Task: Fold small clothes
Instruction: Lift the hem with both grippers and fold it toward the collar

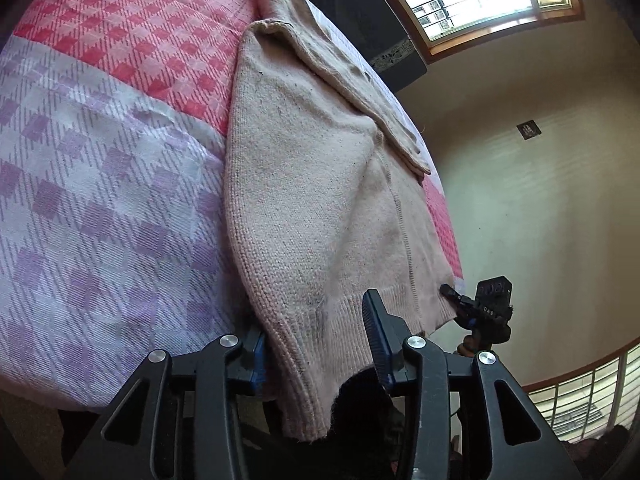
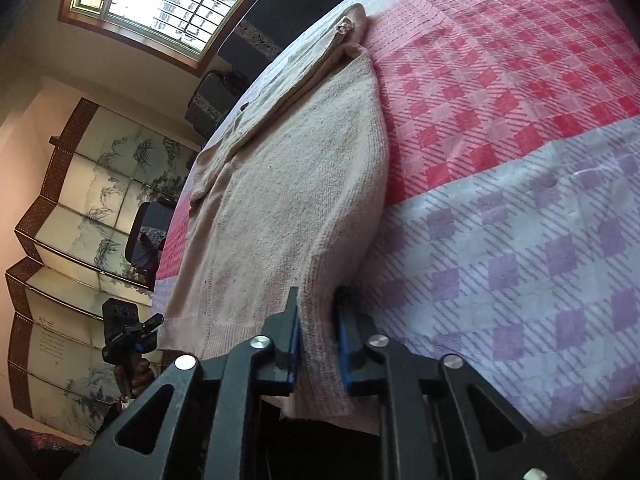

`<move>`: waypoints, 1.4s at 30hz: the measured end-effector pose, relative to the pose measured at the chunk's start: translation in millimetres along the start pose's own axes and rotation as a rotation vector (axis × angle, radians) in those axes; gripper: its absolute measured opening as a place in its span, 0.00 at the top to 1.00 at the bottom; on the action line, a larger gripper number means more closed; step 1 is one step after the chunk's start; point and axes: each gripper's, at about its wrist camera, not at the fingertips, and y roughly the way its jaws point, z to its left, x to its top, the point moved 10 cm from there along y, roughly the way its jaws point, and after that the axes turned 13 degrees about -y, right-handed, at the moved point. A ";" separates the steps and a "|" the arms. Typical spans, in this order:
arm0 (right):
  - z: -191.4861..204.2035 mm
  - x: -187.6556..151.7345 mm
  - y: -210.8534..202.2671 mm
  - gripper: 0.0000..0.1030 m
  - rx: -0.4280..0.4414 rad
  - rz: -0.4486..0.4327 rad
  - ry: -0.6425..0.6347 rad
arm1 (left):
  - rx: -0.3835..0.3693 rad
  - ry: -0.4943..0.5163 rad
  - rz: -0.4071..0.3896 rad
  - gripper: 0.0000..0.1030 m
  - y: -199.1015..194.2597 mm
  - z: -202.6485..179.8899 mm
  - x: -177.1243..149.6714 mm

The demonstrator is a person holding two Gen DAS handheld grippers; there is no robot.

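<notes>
Sweater (image 2: 288, 200) hem pinched in right claw (image 2: 318, 344).

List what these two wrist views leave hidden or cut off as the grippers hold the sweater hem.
- Left wrist view: left gripper: its left finger is mostly behind the sweater hem; closure unclear.
- Left wrist view: the hem corner drops behind the gripper body.
- Right wrist view: the hem between the right gripper fingers runs behind the gripper frame.
- Both views: the sleeve covers the sweater's far part; the bedspread beneath is hidden.
</notes>
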 end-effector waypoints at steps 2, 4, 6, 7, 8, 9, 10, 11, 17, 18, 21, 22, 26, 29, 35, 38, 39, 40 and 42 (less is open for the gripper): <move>0.7 0.7 -1.5 0.91 -0.017 -0.010 -0.018 | 0.063 0.009 0.026 0.95 10.0 4.7 -5.3; 3.6 2.6 -4.6 0.91 0.018 -0.038 0.021 | 0.054 0.019 0.002 0.95 9.3 -2.4 -7.0; 7.9 7.0 -12.5 0.91 0.049 -0.067 0.033 | 0.042 0.036 -0.038 0.95 2.2 -17.3 -2.6; 11.3 10.8 -16.7 0.91 0.070 -0.083 0.042 | 0.011 0.024 -0.045 0.95 -2.2 -25.3 1.4; 15.7 15.9 -21.7 0.91 0.097 -0.103 0.051 | -0.020 0.015 -0.051 0.95 -6.1 -33.6 7.9; 20.2 22.2 -27.7 0.91 0.116 -0.126 0.053 | -0.033 0.019 -0.065 0.95 -11.0 -42.5 14.1; 22.8 29.1 -34.9 0.91 0.133 -0.149 0.053 | -0.045 0.028 -0.079 0.95 -15.9 -52.2 20.3; 26.9 37.3 -41.4 0.92 0.150 -0.170 0.056 | -0.061 0.034 -0.086 0.95 -20.1 -62.1 26.1; 42.2 101.3 -61.0 0.93 0.204 -0.261 0.057 | -0.133 0.020 -0.170 0.95 -38.4 -107.8 84.2; 41.8 113.8 -61.3 0.93 0.200 -0.270 0.054 | -0.137 0.017 -0.187 0.95 -37.3 -114.7 96.0; 38.9 153.7 -54.9 0.93 0.189 -0.289 0.049 | -0.140 0.016 -0.223 0.95 -29.3 -131.1 134.0; 35.6 165.4 -51.1 0.93 0.182 -0.290 0.049 | -0.137 0.018 -0.234 0.95 -26.0 -134.2 146.5; 18.8 209.3 -30.1 0.93 0.150 -0.283 0.073 | -0.086 0.033 -0.270 0.95 -1.8 -138.4 196.7; -1.5 238.2 -10.4 0.93 0.126 -0.275 0.099 | -0.050 -0.001 -0.285 0.95 18.7 -128.8 234.0; -48.1 273.9 35.9 0.93 0.078 -0.246 0.165 | 0.040 -0.079 -0.306 0.95 63.1 -93.6 295.1; -69.9 284.7 53.0 0.94 0.070 -0.245 0.207 | 0.060 -0.106 -0.313 0.95 77.5 -80.2 313.5; -75.7 288.2 56.6 0.94 0.069 -0.248 0.217 | 0.054 -0.116 -0.309 0.95 81.4 -76.2 317.4; -80.7 291.5 59.3 0.94 0.070 -0.253 0.228 | 0.052 -0.125 -0.304 0.94 85.2 -74.4 321.0; -88.2 298.3 64.3 0.94 0.088 -0.260 0.246 | 0.048 -0.153 -0.285 0.94 93.5 -70.4 327.1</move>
